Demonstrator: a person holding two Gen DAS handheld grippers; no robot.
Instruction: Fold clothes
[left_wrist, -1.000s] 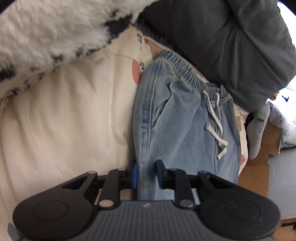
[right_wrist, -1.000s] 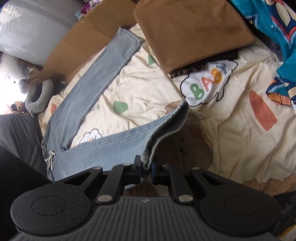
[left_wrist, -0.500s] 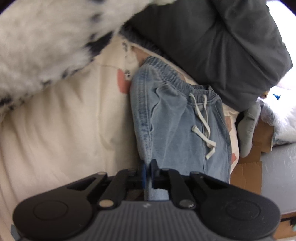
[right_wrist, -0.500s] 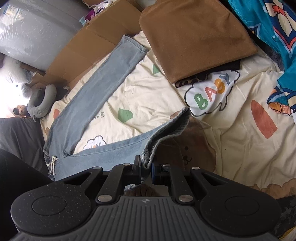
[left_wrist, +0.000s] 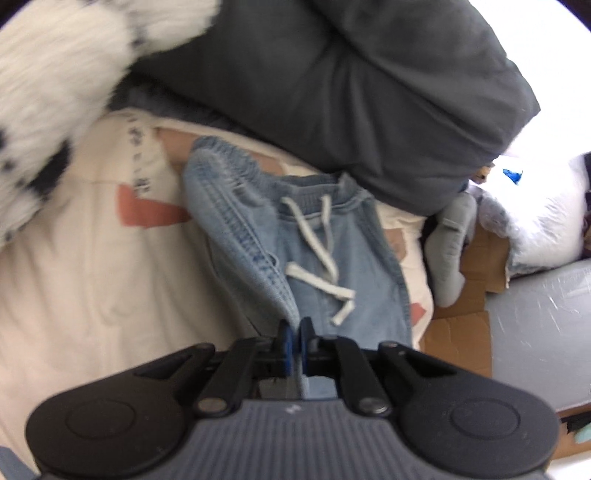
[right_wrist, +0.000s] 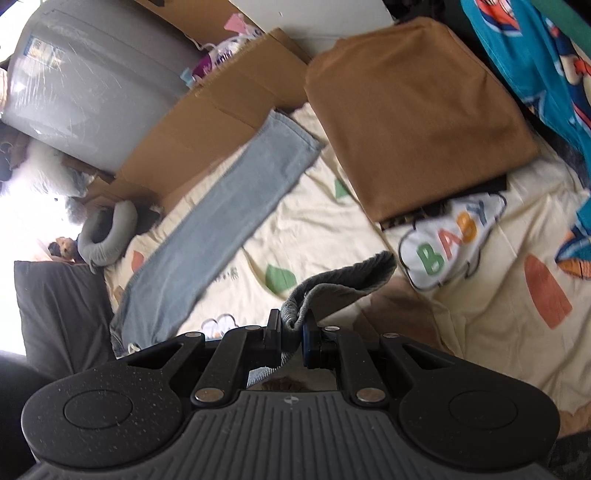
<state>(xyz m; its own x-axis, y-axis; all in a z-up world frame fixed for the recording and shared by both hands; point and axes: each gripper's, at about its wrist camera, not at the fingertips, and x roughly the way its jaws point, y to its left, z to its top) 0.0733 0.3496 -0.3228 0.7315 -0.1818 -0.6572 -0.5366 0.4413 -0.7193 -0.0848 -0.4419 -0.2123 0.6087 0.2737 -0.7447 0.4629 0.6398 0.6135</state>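
Light blue jeans (left_wrist: 317, 266) with an elastic waistband and a white drawstring (left_wrist: 321, 258) lie on a cream printed bedsheet (left_wrist: 92, 280). My left gripper (left_wrist: 294, 332) is shut on the jeans' side seam, which rises from the bed as a taut ridge toward the waistband. In the right wrist view my right gripper (right_wrist: 293, 326) is shut on the hem of one leg (right_wrist: 340, 280), lifted off the sheet (right_wrist: 332, 229). The other leg (right_wrist: 221, 229) lies flat and straight toward the cardboard.
A dark grey pillow (left_wrist: 351, 92) lies just behind the waistband, with a white spotted fluffy blanket (left_wrist: 55, 92) at upper left. A folded brown garment (right_wrist: 413, 110) and a blue cartoon cloth (right_wrist: 535, 66) sit on the bed. Cardboard (right_wrist: 221, 103) and a grey neck pillow (right_wrist: 107, 236) border it.
My left gripper closed on the jeans' side seam and lifted it into a ridge. My right gripper rose with the leg hem, which now hangs off the sheet.
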